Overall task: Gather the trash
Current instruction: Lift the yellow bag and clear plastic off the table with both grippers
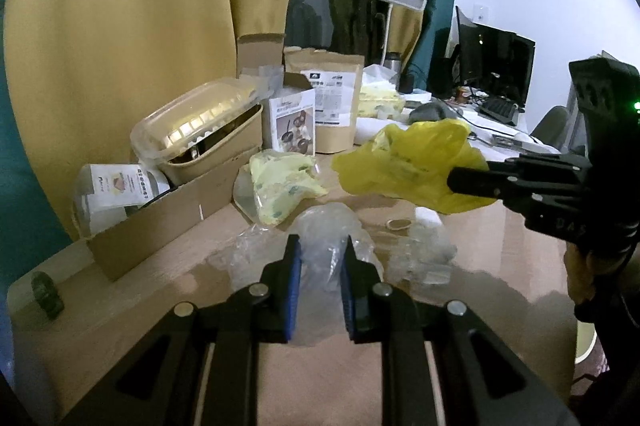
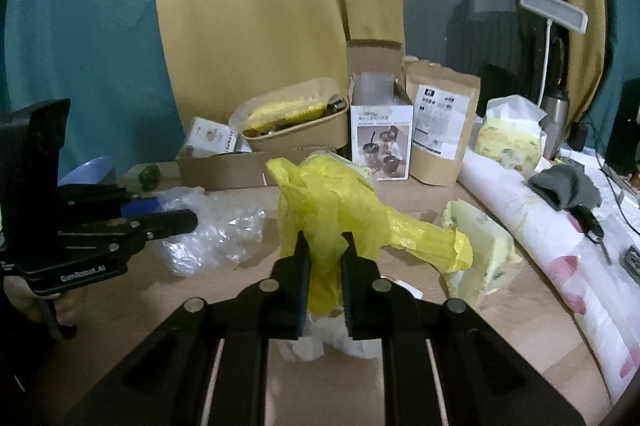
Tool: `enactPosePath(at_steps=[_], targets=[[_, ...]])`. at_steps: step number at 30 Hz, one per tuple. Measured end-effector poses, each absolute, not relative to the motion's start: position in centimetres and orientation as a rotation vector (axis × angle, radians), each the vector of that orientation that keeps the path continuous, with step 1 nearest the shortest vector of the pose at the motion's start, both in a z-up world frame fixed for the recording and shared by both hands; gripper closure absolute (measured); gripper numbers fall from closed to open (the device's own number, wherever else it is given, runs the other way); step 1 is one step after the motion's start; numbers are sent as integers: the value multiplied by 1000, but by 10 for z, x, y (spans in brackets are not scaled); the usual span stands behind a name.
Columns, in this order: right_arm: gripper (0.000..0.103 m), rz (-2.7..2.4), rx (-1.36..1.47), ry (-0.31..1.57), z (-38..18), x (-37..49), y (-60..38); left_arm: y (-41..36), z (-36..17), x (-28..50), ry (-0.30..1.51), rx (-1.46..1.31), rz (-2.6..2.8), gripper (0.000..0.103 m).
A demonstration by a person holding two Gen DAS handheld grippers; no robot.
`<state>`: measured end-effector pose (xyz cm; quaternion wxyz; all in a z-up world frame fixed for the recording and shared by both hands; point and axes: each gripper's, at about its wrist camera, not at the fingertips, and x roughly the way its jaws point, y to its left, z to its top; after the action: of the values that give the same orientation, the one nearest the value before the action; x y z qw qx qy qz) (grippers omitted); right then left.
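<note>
Your right tool point(image 2: 325, 250) is clamped on the yellow bag point(image 2: 332, 201), lifted off the table point(image 2: 520, 326); your left tool point(image 1: 319, 258) pinches the clear wrap point(image 1: 320, 230). Both films are thin and slippery, so either could slide out if you swing fast. The wrap's edges blur into the table. No bin is in view.

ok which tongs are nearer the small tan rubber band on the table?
Left. Left tongs, holding clear plastic wrap, sit just left of the rubber band; right tongs hold the yellow plastic bag above it.
</note>
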<state>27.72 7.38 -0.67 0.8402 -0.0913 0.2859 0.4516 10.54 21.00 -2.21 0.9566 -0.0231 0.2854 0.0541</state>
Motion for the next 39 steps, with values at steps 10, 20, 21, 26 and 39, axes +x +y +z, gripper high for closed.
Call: enactPosePath(at_steps=[10,20,21,26,39], targets=[[90,929,-180,556,15,242,27,172,-5,79,543,-19,76,86],[90,873,-156,534,25,215,-33,127,5,69,520,16,29,86],[90,865,-153,535,25,212,-39,121,6,69,519,21,21,86],[90,824,-134,537,25,201,-74,96,7,68,517,33,-12,86],[90,697,-86,535,21,175,-173,26,4,72,528,82,-101,86]])
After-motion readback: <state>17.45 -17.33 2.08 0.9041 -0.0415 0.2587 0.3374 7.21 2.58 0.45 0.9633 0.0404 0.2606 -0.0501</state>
